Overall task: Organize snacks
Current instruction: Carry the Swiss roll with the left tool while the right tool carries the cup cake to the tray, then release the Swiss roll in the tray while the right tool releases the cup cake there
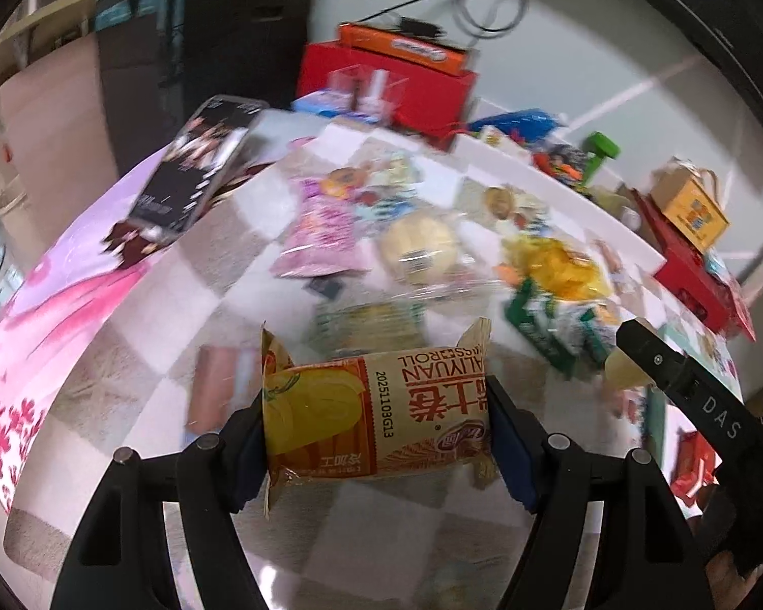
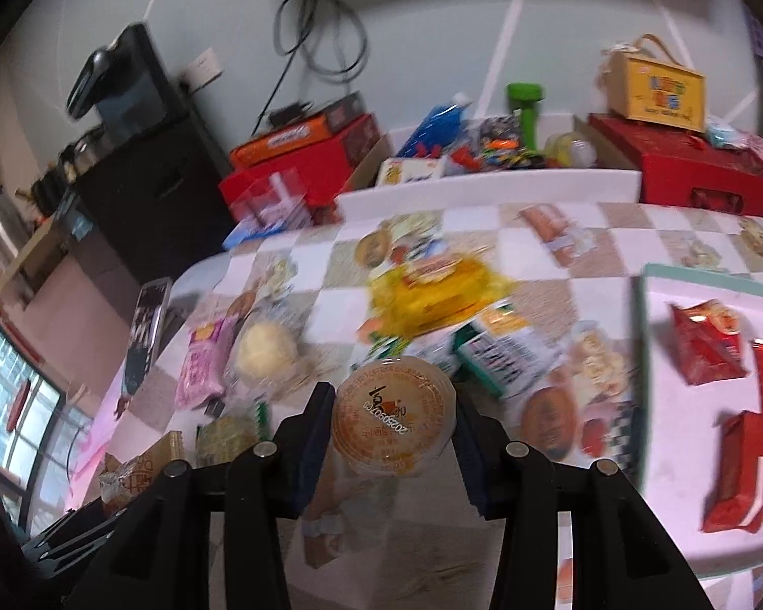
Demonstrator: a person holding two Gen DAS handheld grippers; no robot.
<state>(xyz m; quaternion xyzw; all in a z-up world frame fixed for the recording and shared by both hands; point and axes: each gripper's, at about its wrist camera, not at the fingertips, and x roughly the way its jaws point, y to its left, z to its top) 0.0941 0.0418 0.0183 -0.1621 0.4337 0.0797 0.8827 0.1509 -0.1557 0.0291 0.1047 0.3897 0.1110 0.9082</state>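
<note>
Left gripper [image 1: 376, 422] is clenched on a roll pack [image 1: 376, 412], blue pads pressing its two sides, the pack held crosswise above the checked worktop [image 1: 218, 274]. Right gripper [image 2: 389, 427] grasps a jelly cup [image 2: 392, 419] by its sides, foil lid facing the camera; the cup's lower body is hidden behind the lid and blurred. Both views are smeared, so most printing on the loose snacks cannot be read. Taking the yellow bag [image 2: 432, 295] at mid-worktop as landmark: left of it lie a round pale bun [image 2: 267, 351] in clear wrap and, further left, a pink bag [image 2: 203, 366]; just below it, on the near side, sits a green-and-white pack [image 2: 488, 351], partly covered by the cup. Well to the right of the yellow bag a white tray [image 2: 686, 534] with a teal rim holds red packets [image 2: 707, 345], and its right and lower parts are cut off by the frame. Far left of the bag a dark phone [image 1: 193, 162] lies near the worktop's edge. Behind the bag, past the worktop's far edge, red boxes [image 1: 386, 86], an orange box [image 1: 402, 48] and a yellow carton [image 2: 656, 84] crowd against the wall. Open checked cloth shows only close beneath the grippers; between bag and tray the cloth is littered with small wrapped items too blurred to name.
</note>
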